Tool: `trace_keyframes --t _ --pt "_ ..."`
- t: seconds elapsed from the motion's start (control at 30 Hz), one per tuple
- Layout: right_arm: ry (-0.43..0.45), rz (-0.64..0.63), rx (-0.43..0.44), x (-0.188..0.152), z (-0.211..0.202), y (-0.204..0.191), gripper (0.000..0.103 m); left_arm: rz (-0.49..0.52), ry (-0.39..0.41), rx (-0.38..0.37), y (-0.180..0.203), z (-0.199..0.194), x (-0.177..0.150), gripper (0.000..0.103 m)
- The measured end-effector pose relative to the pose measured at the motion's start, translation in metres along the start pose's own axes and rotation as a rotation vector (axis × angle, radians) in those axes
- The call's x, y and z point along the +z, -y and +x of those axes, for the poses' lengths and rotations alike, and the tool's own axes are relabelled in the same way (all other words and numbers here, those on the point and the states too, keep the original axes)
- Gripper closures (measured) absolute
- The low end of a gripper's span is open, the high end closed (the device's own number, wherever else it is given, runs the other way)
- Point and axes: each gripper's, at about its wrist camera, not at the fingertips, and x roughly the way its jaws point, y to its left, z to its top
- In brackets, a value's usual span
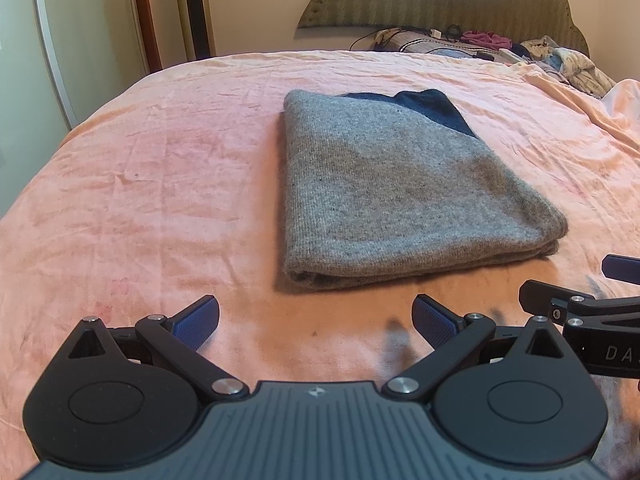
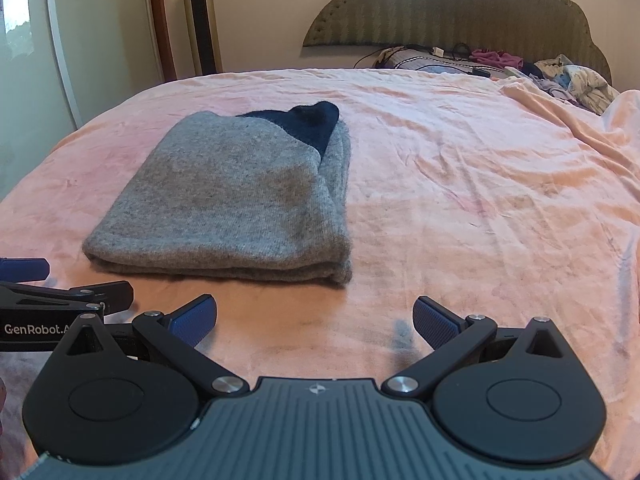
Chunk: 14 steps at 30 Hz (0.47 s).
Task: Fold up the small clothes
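Note:
A grey knit garment (image 1: 400,188) lies folded in a flat rectangle on the pink bedsheet (image 1: 160,184), with a dark blue part (image 1: 432,110) showing at its far end. It also shows in the right wrist view (image 2: 236,200). My left gripper (image 1: 316,320) is open and empty, just short of the garment's near edge. My right gripper (image 2: 314,320) is open and empty, near and to the right of the garment. Each gripper sees the other at the frame edge, the right one (image 1: 592,300) and the left one (image 2: 60,292).
A headboard (image 2: 452,4) stands at the far end of the bed. Pillows, cables and a pile of loose clothes (image 2: 560,76) lie below it at the back right. A tower fan (image 2: 200,20) and a door frame (image 2: 158,16) stand at the back left.

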Motion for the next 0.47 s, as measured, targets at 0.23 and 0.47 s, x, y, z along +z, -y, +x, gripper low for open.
trace_keyframes --t 0.23,0.47 --pt "-0.004 -0.004 0.002 0.0002 0.0004 -0.0007 0.000 0.001 0.021 -0.003 -0.0010 -0.0020 -0.0009 0.000" --pt "-0.004 -0.006 0.016 0.0014 0.0001 0.0009 0.000 -0.017 0.021 0.007 -0.0071 -0.0007 -0.0042 0.000"
